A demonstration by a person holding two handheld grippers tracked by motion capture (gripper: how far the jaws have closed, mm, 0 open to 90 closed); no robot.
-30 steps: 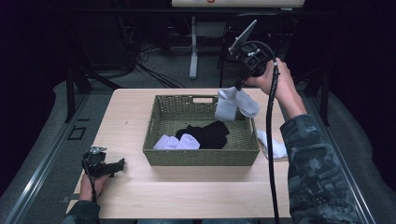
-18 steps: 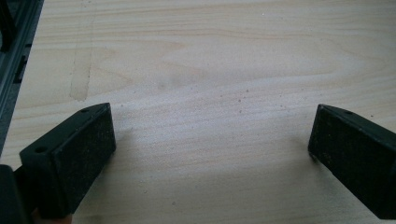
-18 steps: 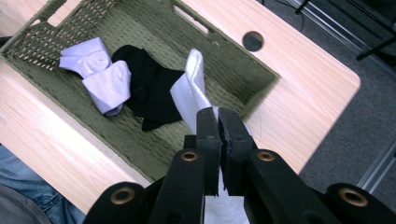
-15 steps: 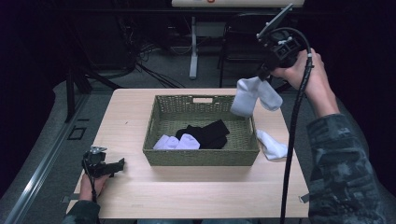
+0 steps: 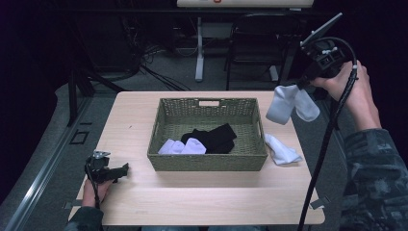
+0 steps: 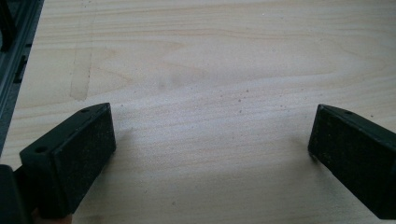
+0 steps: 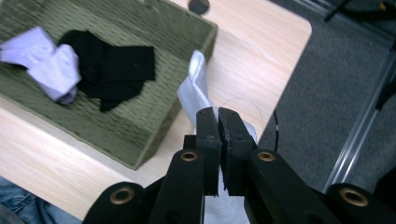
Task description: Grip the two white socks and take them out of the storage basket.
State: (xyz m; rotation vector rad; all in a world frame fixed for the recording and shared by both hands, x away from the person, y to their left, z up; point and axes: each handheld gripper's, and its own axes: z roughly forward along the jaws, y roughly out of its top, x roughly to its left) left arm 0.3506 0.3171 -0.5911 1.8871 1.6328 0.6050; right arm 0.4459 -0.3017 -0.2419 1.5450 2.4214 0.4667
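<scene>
sock (image 5: 292, 103) | carried farther right by right tool (image 5: 304, 83) | off-table

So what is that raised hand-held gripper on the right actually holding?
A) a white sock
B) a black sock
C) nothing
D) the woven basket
A: the right hand-held gripper has its jaws closed on a white fabric sock that dangles in the air beside the green woven basket, while the black sock lies inside the basket.
</scene>
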